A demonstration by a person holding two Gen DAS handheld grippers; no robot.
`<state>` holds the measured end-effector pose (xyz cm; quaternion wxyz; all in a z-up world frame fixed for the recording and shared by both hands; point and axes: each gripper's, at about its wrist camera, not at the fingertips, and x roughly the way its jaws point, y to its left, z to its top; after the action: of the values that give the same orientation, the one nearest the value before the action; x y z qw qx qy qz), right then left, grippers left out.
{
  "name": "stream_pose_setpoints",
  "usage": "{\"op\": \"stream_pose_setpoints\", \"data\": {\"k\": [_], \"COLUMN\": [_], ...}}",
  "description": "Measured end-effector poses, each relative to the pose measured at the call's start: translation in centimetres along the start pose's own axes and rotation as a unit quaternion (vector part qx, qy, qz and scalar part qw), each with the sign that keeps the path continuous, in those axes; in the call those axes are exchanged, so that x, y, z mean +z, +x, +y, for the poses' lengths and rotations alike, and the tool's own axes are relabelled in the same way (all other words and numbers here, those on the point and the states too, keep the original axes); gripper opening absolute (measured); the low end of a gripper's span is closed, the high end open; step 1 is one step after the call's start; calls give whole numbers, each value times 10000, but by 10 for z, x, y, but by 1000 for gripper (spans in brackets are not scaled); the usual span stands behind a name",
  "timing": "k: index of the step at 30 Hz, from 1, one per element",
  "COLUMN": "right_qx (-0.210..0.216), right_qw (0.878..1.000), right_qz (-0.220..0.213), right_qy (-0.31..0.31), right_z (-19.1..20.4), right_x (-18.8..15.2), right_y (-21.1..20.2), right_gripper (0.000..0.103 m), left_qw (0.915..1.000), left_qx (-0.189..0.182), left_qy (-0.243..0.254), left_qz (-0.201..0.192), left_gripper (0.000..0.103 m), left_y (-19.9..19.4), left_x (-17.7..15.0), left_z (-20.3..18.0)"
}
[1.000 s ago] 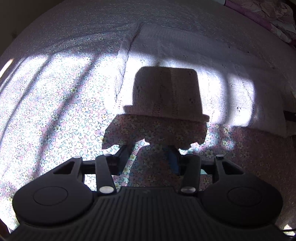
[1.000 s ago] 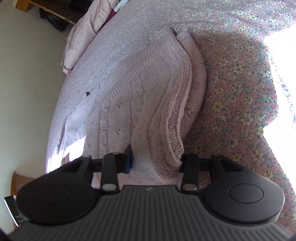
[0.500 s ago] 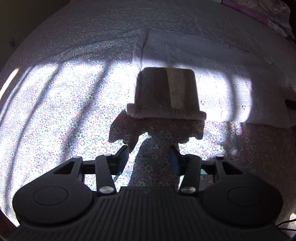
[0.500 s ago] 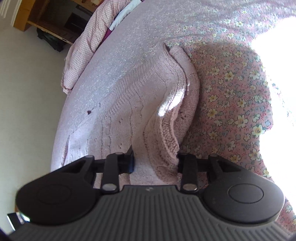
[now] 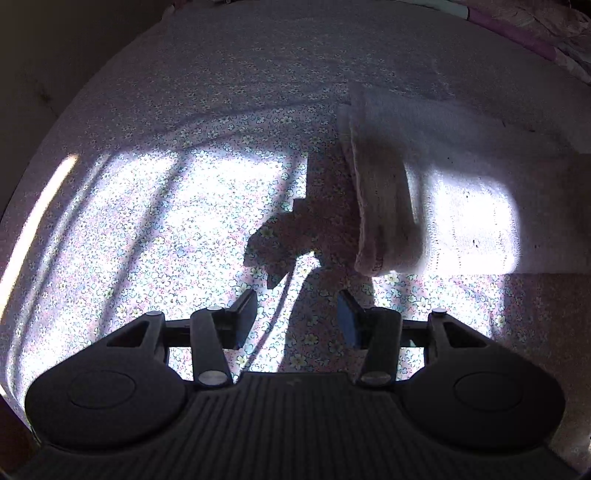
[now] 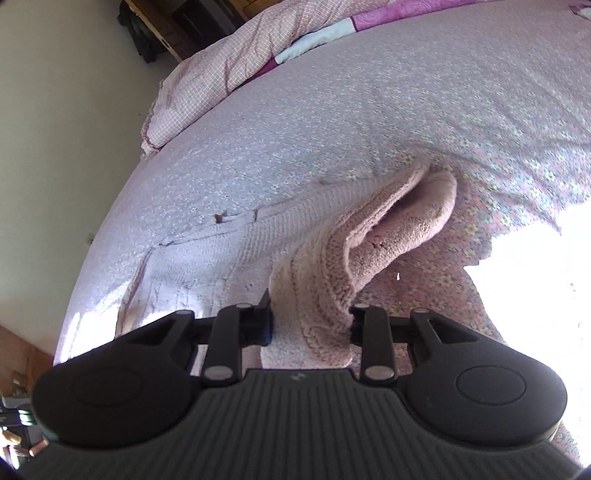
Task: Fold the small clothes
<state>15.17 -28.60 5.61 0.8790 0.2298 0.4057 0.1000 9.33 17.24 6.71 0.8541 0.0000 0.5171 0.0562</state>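
Observation:
A pale pink knitted sweater [image 6: 229, 251] lies flat on the flowered bedsheet [image 6: 369, 110]. My right gripper [image 6: 310, 325] is shut on its folded sleeve end [image 6: 369, 240] and holds it lifted off the bed, so the knit arches up from the sweater's edge. In the left wrist view the same sleeve [image 5: 384, 206] hangs raised to the right of centre, with the sweater body [image 5: 472, 206] behind it. My left gripper [image 5: 297, 317] is open and empty, above the sheet, short of the sleeve.
A checked pink quilt [image 6: 229, 66] is bunched at the far end of the bed, with dark wooden furniture [image 6: 173, 26] behind it. Bright sun patches [image 5: 192, 206] and shadows cross the sheet. The bed edge runs along the left in the right wrist view.
My right gripper has lifted the sleeve higher off the bed. My left gripper has opened, let go of the sleeve cuff and drawn back to the left.

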Motion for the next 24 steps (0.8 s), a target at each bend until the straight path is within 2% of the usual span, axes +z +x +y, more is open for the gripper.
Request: {"op": "stream_pose_setpoints", "data": {"k": [3, 6, 9, 15, 19, 22, 24], "right_qx": [-42, 39, 70, 362, 588, 763, 736], "right_qw": [9995, 9969, 9920, 9805, 9668, 9559, 9501], "right_qz": [-16, -15, 42, 247, 608, 981, 1236], "right_qy": [-323, -780, -1260, -1914, -2412, -2660, -2767], "right_z": [25, 57, 92, 156, 204, 233, 245], "right_x": [8, 15, 18, 21, 10, -12, -31], "right_y": [1, 1, 7, 21, 47, 78, 103], "right_gripper": [32, 31, 31, 31, 31, 31, 32], "left_qw": [9999, 10000, 9998, 9998, 9994, 9993, 9992], "left_qx": [60, -45, -192, -176, -240, -209, -208], "left_qy": [125, 70, -104, -94, -254, -309, -326], "left_qz": [-36, -46, -34, -79, -40, 33, 65], "left_gripper": [55, 55, 55, 55, 55, 55, 55], "left_y": [4, 4, 7, 8, 14, 19, 21], "left_x": [6, 11, 13, 14, 13, 10, 8], "left_z": [4, 8, 14, 20, 32, 39, 43]}}
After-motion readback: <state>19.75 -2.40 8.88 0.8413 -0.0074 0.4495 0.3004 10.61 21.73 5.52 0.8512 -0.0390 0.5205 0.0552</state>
